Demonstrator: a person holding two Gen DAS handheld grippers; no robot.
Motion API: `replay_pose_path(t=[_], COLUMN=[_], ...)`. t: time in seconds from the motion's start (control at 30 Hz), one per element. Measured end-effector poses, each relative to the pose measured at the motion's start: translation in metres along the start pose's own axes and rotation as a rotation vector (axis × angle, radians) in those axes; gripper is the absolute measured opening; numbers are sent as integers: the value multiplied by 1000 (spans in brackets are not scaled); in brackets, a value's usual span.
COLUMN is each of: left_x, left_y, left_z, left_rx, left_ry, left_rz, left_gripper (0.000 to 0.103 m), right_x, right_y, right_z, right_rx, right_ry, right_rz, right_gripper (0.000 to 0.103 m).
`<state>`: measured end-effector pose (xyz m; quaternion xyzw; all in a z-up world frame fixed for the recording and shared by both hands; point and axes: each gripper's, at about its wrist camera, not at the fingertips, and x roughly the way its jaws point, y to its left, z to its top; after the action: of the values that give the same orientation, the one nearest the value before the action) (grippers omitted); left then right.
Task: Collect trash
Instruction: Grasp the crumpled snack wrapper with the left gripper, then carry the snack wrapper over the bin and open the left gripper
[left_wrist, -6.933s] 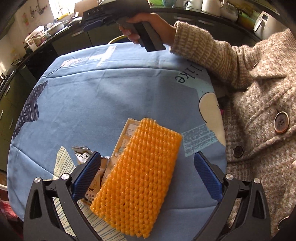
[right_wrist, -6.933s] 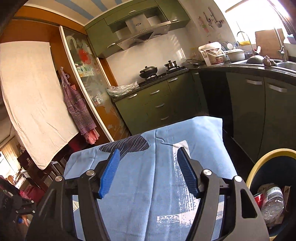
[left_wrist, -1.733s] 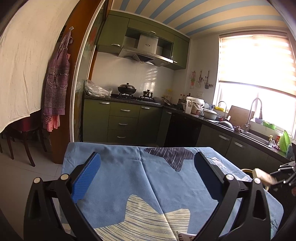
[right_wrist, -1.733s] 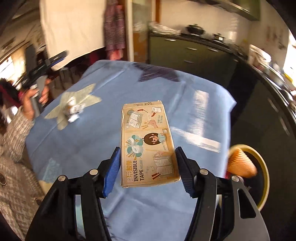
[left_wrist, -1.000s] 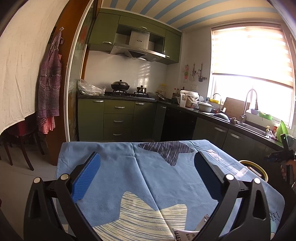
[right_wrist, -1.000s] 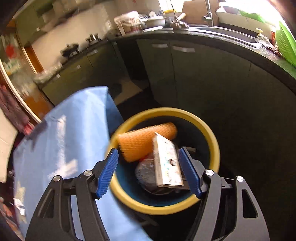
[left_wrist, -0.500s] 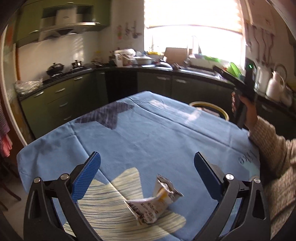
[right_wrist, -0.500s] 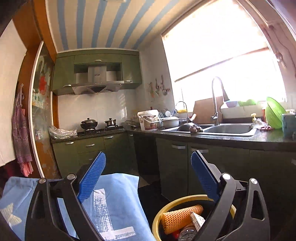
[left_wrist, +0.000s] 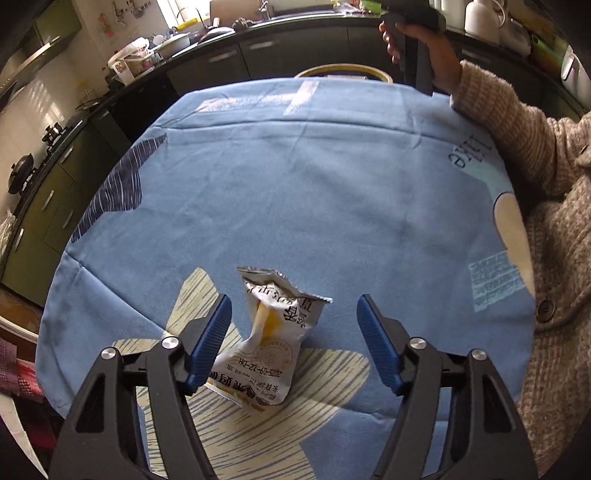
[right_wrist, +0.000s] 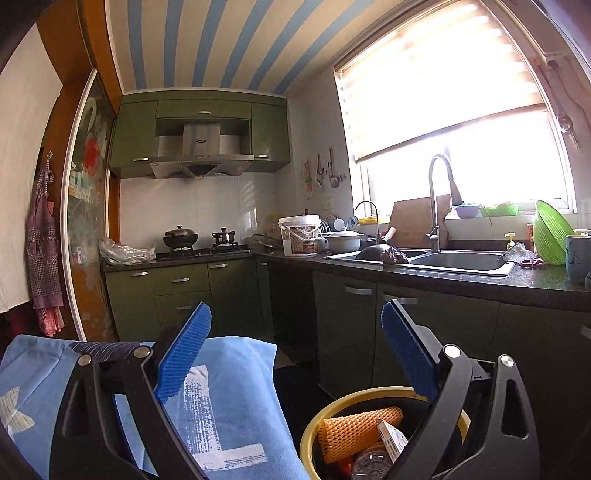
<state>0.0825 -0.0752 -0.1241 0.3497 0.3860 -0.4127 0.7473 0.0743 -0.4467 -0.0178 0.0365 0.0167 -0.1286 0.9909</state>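
Note:
A crumpled white snack wrapper (left_wrist: 273, 332) with a yellow patch lies on the pale star print of the blue tablecloth (left_wrist: 295, 177). My left gripper (left_wrist: 293, 310) points down over it, jaws closing with the wrapper between them. The left pad (left_wrist: 208, 343) is beside the wrapper's edge, the right pad is clear of it. My right gripper (right_wrist: 297, 312) is open, level and empty above the yellow-rimmed bin (right_wrist: 314, 432). The bin holds an orange foam net (right_wrist: 354, 424), a small box (right_wrist: 391, 437) and a bottle. The bin's rim (left_wrist: 343, 68) also shows past the table's far edge.
A person in a knit coat (left_wrist: 554, 221) stands at the table's right side, one hand (left_wrist: 424, 40) holding the right gripper beyond the far edge. Green cabinets, a stove (right_wrist: 199, 240) and a sink (right_wrist: 454, 260) line the walls behind the bin.
My left gripper has tipped down and drawn in over the wrapper, and its jaws have narrowed. The right gripper dropped the box into the bin, rose to level and has since stayed put.

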Motion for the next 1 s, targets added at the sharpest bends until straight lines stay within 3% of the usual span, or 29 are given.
replay_pose_path(t=[0.27, 0.43, 0.57, 0.8, 1.0], left_x=[12, 10, -3, -27, -13], left_y=[13, 17, 17, 8, -3], left_z=[-4, -3, 13, 87, 192], left_rx=[-39, -87, -115, -93, -75], left_ry=[35, 16, -47, -189, -239], left_rz=[-23, -49, -94, -216, -286], left_gripper=[43, 39, 39, 39, 39], right_x=[7, 5, -5, -14, -34], right_y=[-3, -6, -11, -20, -61], right_z=[-3, -3, 0, 2, 22], right_rx=[-8, 2, 28, 48, 159], right_ry=[15, -3, -57, -96, -92], right_rz=[-9, -21, -49, -105, -172], right_gripper=[93, 93, 93, 94, 96])
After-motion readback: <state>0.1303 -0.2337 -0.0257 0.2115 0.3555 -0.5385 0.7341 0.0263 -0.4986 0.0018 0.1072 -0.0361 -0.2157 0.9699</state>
